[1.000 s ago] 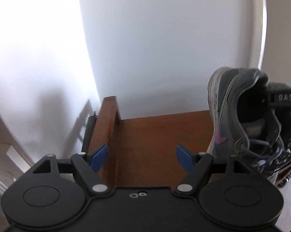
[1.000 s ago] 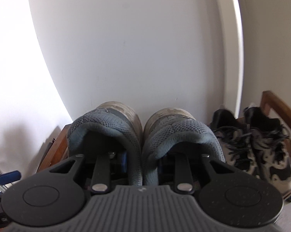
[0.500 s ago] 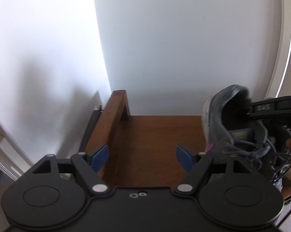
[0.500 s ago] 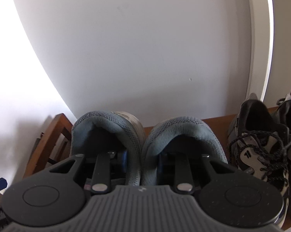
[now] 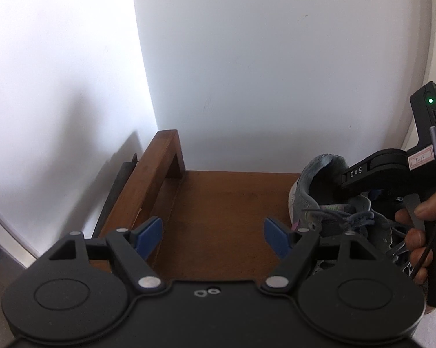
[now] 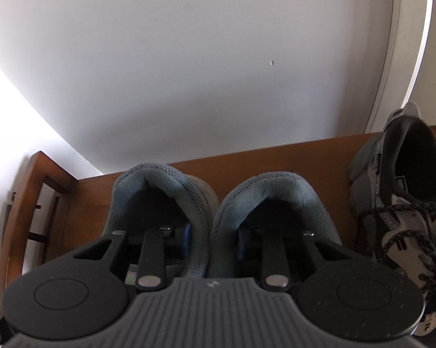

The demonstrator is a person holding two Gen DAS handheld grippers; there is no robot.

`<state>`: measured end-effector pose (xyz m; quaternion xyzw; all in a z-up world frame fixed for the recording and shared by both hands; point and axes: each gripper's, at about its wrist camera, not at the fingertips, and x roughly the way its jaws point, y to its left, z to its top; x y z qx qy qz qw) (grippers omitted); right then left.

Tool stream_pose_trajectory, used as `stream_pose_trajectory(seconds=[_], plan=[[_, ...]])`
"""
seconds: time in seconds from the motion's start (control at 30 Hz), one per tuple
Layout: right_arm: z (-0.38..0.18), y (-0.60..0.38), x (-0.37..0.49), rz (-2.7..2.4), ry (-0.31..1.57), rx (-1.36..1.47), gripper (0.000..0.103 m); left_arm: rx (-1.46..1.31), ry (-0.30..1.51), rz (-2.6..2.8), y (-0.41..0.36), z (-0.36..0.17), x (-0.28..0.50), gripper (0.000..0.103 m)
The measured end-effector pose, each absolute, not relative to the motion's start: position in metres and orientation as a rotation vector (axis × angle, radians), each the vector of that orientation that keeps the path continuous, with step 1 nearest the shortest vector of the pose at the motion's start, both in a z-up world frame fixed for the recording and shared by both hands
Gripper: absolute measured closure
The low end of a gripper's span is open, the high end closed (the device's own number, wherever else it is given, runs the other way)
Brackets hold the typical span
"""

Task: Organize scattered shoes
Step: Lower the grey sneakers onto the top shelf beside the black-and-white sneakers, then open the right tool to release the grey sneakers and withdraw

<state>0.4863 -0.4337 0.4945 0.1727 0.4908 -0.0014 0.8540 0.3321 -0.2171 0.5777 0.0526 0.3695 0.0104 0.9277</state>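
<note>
In our right gripper point(image 6: 212, 240) we hold the grey pair of shoes point(image 6: 218, 203) pinched together — one finger inside each shoe, jaws nearly closed on the two inner collars — and over the last second we have brought it down from in front of the wall until its soles sit at or just above the wooden shelf point(image 5: 218, 203), so only the release seems left. Our left gripper point(image 5: 213, 232) hovers wide open and empty over the bare left end. Farther right on the same shelf stands a black-and-grey laced pair point(image 6: 403, 203); nothing else is on it.
</note>
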Motion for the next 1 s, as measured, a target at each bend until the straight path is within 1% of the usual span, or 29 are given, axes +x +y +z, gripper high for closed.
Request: stream_pose_trajectory(seconds=[0.2,0.47,0.53,0.6,0.63,0.67,0.77,1.0], plan=[[0.491,-0.436,0.497,0.0,1.063,0.344,0.07,0.096,0.775,0.042,-0.222,0.577,0.328,0.026],[0.49,-0.448,0.508,-0.005,1.09,0.299,0.065,0.097,0.774,0.037,-0.231,0.577,0.332,0.026],[0.508,-0.425,0.483,-0.005,1.099,0.298,0.064,0.104,0.772,0.035,-0.232,0.577,0.335,0.026],[0.512,-0.427,0.481,0.004,1.096,0.301,0.062,0.107,0.77,0.036,-0.232,0.577,0.338,0.026],[0.515,-0.428,0.479,0.003,1.086,0.302,0.058,0.102,0.771,0.039,-0.231,0.577,0.339,0.026],[0.518,-0.429,0.476,0.003,1.075,0.298,0.052,0.095,0.774,0.041,-0.229,0.577,0.34,0.026],[0.527,-0.431,0.47,0.003,1.055,0.28,0.044,0.091,0.782,0.048,-0.228,0.578,0.344,0.026],[0.553,-0.445,0.442,0.012,1.009,0.325,0.042,0.075,0.807,0.035,-0.224,0.584,0.347,0.026]])
